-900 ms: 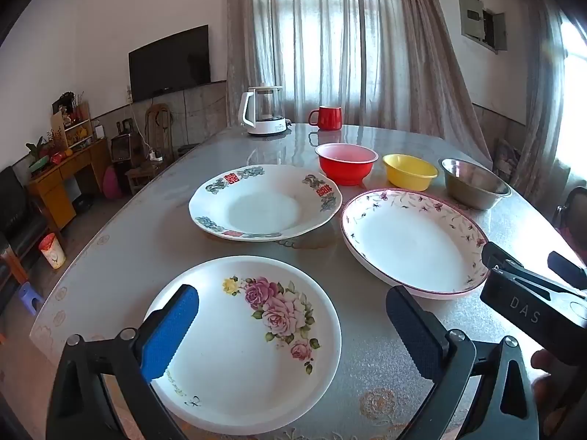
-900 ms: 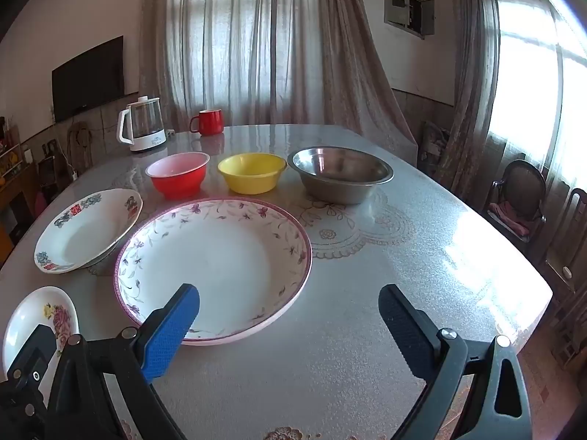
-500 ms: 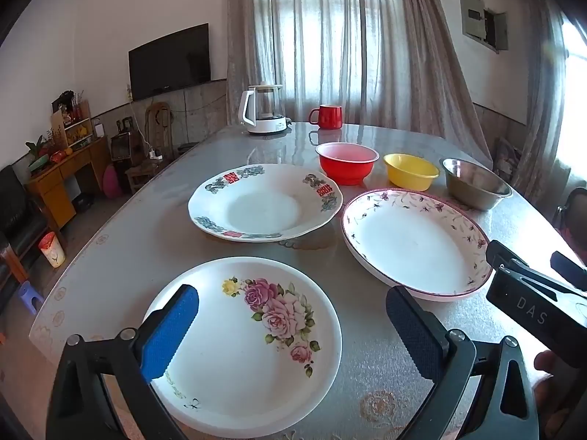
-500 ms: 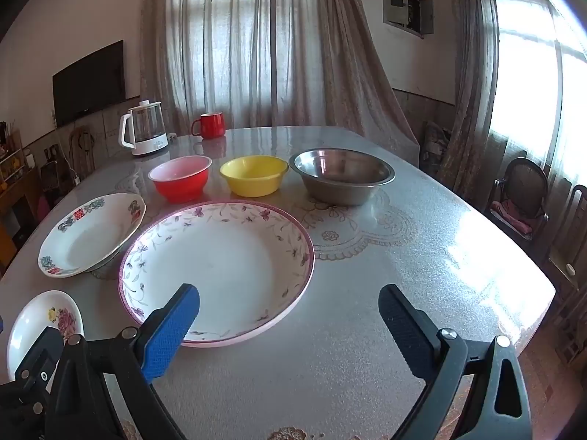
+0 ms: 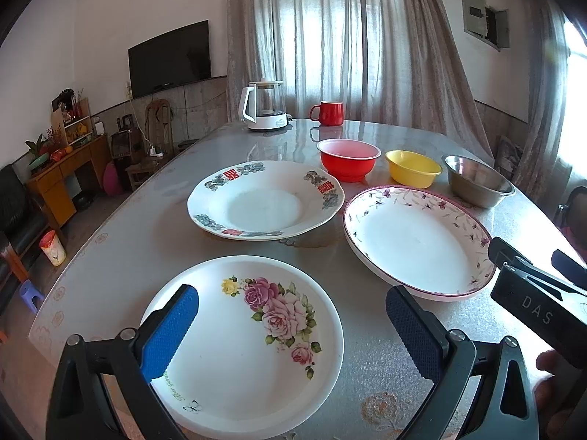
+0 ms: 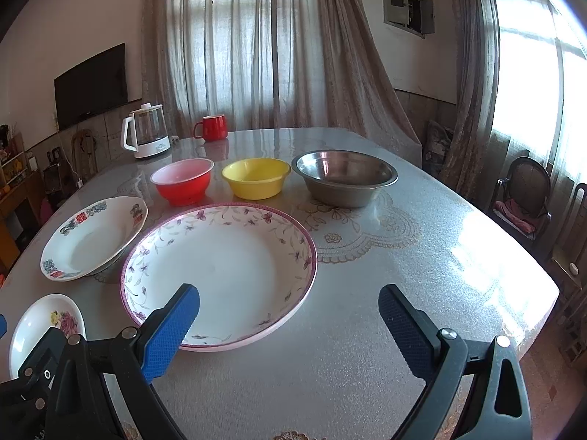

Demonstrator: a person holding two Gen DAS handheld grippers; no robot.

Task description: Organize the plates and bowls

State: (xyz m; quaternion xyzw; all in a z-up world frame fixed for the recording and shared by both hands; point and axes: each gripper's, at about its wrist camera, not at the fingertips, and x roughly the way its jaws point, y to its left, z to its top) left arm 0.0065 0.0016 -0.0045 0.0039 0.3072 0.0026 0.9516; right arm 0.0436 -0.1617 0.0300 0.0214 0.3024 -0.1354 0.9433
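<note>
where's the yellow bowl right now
The yellow bowl sits mid-table in the right wrist view, between the red bowl and the steel bowl, just behind the big flowered plate.

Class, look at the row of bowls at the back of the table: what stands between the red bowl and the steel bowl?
The yellow bowl stands between the red bowl and the steel bowl; the right wrist view shows it best.

white kettle (image 5: 265, 105), red mug (image 5: 329, 113) at table's far end; wall television (image 5: 169, 58); curtains (image 6: 256, 44)
</note>
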